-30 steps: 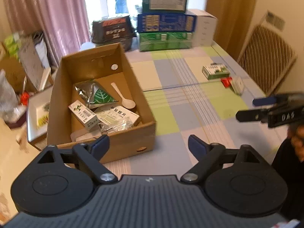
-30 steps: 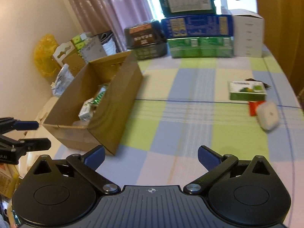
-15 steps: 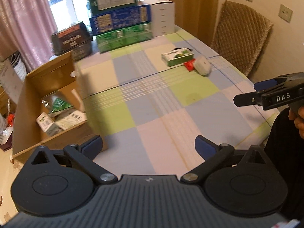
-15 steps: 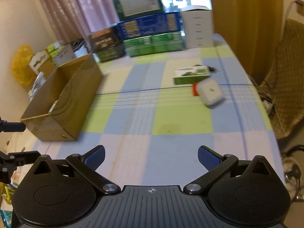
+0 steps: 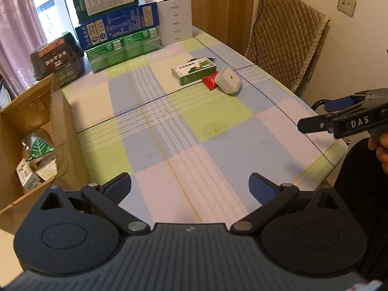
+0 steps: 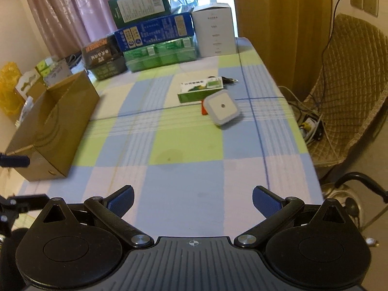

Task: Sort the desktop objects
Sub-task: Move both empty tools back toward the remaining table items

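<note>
While your right gripper [image 6: 193,200] hung spread and empty over near table edge, your left gripper [image 5: 189,187] likewise spread, empty. Remaining items clustered well ahead, right of cardboard box [image 6: 55,123]: green carton [image 6: 200,89], long axis crosswise to your reach; red item [image 6: 204,109] and white square gadget [image 6: 222,109] touching just before it. Cluster lay nearer right gripper, so right hand looked better placed.

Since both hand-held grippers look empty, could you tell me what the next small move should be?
Probably advance the open right hand-held gripper toward the white square device. It lies loose on the tablecloth beside the green box, outside the cardboard box, and nearest that side.
</note>
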`<state>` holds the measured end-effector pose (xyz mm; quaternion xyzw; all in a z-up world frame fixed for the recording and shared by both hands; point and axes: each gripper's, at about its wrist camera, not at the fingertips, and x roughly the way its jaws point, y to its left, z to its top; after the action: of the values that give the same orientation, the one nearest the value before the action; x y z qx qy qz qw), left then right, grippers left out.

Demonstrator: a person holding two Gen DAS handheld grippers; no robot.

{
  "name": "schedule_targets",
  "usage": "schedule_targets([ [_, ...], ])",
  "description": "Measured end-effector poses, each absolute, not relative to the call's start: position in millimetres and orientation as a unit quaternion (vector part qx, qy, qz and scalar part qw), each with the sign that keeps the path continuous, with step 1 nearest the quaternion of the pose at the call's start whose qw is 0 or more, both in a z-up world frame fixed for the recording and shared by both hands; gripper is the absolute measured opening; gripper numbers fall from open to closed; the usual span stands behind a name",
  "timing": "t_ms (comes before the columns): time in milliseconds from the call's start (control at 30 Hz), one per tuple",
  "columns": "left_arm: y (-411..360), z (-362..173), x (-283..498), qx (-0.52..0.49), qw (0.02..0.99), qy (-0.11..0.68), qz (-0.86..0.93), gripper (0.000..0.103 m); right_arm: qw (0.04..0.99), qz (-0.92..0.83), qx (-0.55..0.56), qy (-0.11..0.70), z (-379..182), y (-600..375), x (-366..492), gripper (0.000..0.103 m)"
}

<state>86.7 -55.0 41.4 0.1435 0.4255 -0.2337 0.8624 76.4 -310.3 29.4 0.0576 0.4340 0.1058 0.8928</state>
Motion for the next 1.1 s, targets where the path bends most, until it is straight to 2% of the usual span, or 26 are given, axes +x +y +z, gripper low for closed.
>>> schedule_targets([
  [767,-97.8,22.6,124.7,0.149,0.849,0.432,-0.263,0.101,0.883,0.081,0.026,0.462,6.6,-337.0,100.3,0.101],
  [1100,-115.1,7.1,163.2,0.168,0.837,0.441,-0.277,0.101,0.884,0.1,-0.023,0.455,4.3,-343.7,138.7,0.101],
])
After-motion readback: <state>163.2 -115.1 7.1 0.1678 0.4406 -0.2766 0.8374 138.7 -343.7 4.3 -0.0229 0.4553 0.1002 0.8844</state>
